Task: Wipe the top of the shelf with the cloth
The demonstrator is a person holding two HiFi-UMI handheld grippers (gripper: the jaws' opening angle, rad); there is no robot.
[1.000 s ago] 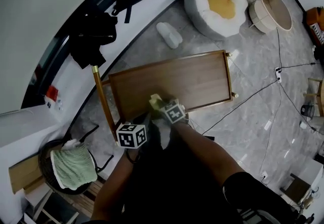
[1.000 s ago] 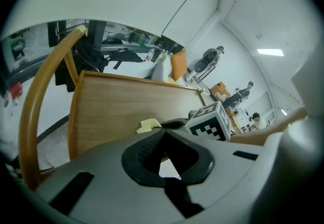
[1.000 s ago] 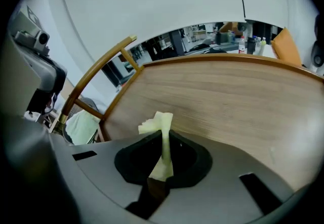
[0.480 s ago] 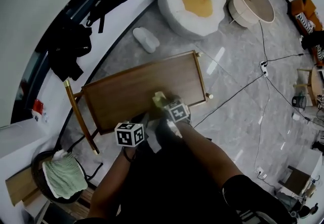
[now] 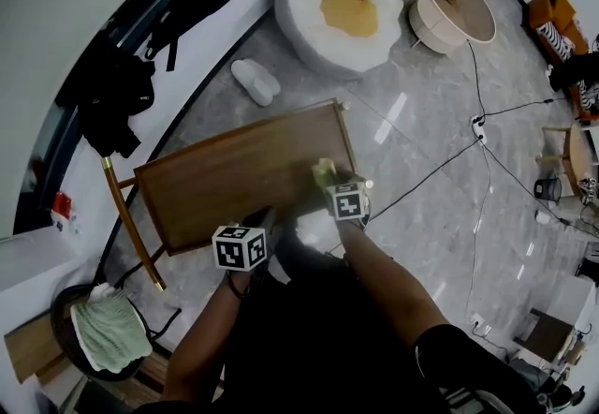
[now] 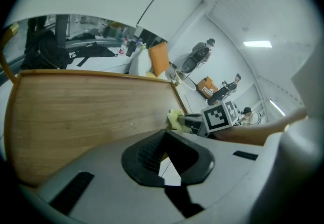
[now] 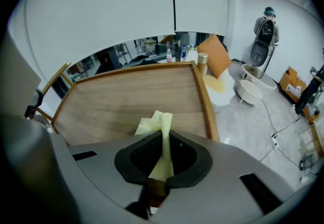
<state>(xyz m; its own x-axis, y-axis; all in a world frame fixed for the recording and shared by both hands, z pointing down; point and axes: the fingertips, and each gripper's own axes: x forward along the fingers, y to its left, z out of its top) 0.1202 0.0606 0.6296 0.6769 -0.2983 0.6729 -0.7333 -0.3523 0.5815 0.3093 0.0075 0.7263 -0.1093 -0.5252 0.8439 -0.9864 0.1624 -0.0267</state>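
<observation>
Now the right hand-held gripper [image 7: 162, 147] is clamped on the yellow cloth [image 7: 154, 123], which lies on the shelf [image 5: 225, 180] near its right edge. The left hand-held gripper [image 6: 164, 153] holds nothing, its jaws close together. Press the cloth flat and sweep in overlapping passes, corners included.

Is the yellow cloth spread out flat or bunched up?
Bunched up: the right gripper pinches the yellow cloth into a narrow crumpled strip over the wooden shelf top. It is not laid flat.
</observation>
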